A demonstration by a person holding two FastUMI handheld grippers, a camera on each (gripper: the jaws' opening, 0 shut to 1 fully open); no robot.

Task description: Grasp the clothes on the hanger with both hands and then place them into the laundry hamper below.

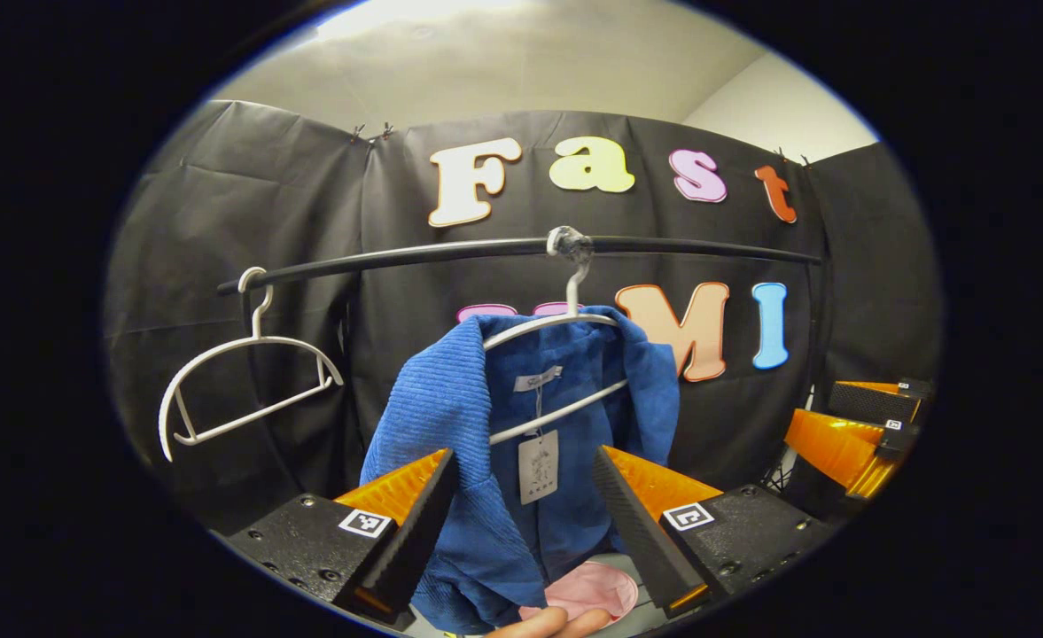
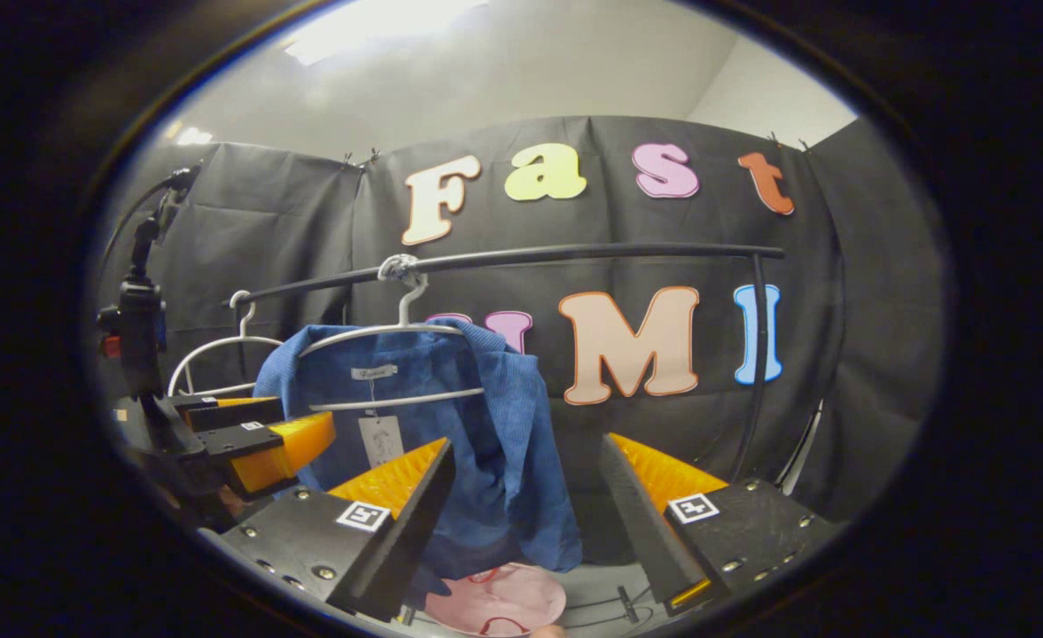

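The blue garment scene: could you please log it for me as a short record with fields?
garment: blue garment draped on a white hanger, tag showing
rail: black rail, also bearing an empty hanger
hamper: pink hamper below the garment
left gripper: open, fingers either side of the garment
right gripper: open, beside the garment's edge

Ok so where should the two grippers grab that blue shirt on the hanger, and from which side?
Probably the shoulders of the blue shirt, one gripper each, coming straight in from the front. It hangs open-fronted on the white hanger and drapes down past both ends of it, so there is loose cloth to pinch. The left gripper and right gripper are open and face it.
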